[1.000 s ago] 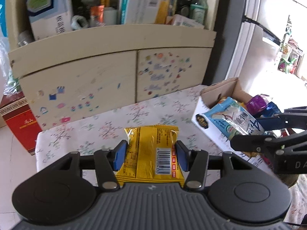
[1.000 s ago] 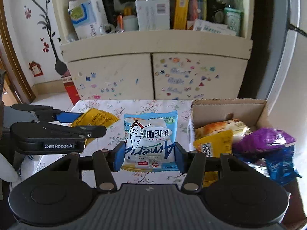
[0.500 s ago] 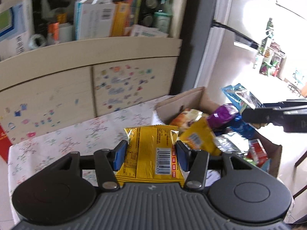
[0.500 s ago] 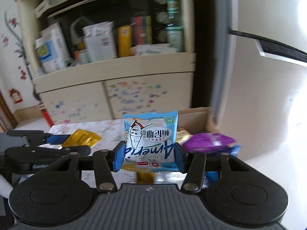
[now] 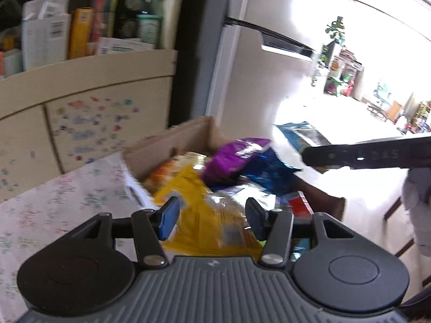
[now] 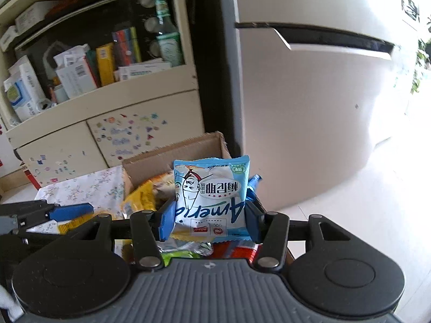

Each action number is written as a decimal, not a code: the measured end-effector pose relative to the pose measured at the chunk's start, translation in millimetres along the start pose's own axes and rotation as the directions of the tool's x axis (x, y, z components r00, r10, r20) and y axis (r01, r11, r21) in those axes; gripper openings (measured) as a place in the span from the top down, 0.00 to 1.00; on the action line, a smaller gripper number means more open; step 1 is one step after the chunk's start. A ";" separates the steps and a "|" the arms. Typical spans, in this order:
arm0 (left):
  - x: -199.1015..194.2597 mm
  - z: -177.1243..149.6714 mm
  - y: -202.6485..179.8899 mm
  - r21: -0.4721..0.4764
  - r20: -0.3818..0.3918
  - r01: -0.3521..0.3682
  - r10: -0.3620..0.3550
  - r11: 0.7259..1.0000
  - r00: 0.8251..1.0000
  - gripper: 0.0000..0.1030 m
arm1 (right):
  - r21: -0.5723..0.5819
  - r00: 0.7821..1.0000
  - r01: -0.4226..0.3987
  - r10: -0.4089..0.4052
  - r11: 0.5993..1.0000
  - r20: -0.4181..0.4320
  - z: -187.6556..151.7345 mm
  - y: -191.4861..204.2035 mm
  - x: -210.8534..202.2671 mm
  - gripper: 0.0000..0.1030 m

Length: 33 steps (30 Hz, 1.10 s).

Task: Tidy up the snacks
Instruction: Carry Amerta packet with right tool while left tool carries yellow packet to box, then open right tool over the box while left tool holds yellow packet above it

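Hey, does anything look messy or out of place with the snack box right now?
The brown cardboard box is heaped: a purple foil snack bag rides on top, tilted above the rim. The left gripper is open with a blurred yellow snack packet between its fingers. The right gripper holds a light-blue packet upside down.

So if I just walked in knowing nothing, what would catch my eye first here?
Probably the light blue snack packet, clamped upright between the blue pads of the right tool, just above a cardboard box crammed with bright packets. In the left view, a yellow packet sits blurred between the left tool's spread pads over that box, with a purple bag behind it.
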<state>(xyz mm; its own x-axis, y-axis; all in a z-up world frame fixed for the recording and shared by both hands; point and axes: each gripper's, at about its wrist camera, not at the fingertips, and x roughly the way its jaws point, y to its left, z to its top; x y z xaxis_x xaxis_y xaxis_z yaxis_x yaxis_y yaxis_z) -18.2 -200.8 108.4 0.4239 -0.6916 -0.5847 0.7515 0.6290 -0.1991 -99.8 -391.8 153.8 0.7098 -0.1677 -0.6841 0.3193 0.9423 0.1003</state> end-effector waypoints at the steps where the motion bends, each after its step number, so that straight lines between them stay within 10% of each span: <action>1: 2.4 0.0 -5.3 0.006 -0.001 0.007 -0.007 1.000 1.000 0.50 | 0.018 1.000 0.006 -0.006 1.000 -0.006 -0.6 -3.5 0.4 0.43; 11: 16.3 -3.2 -30.2 -0.102 0.035 0.039 -0.036 0.994 0.999 0.45 | 0.143 0.999 -0.014 0.019 0.990 -0.032 -4.0 -21.8 1.7 0.34; 18: -2.5 -33.3 -13.6 -0.074 -0.016 -0.108 0.107 0.991 0.994 0.31 | 0.156 0.998 -0.065 0.068 0.986 -0.016 -1.4 -17.5 -8.1 0.25; 33: 3.2 -72.2 -1.8 -0.148 -0.088 -0.155 0.143 0.977 0.986 0.19 | 0.193 0.993 -0.120 0.122 0.974 0.002 -5.7 -11.8 -24.4 0.23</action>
<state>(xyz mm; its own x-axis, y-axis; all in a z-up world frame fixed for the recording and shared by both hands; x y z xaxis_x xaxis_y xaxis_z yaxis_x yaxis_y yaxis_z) -54.7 -178.5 50.2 0.4806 -0.5608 -0.6742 0.5937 0.7739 -0.2205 -124.5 -397.2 165.2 0.7448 -0.0524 -0.6652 0.3473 0.8817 0.3193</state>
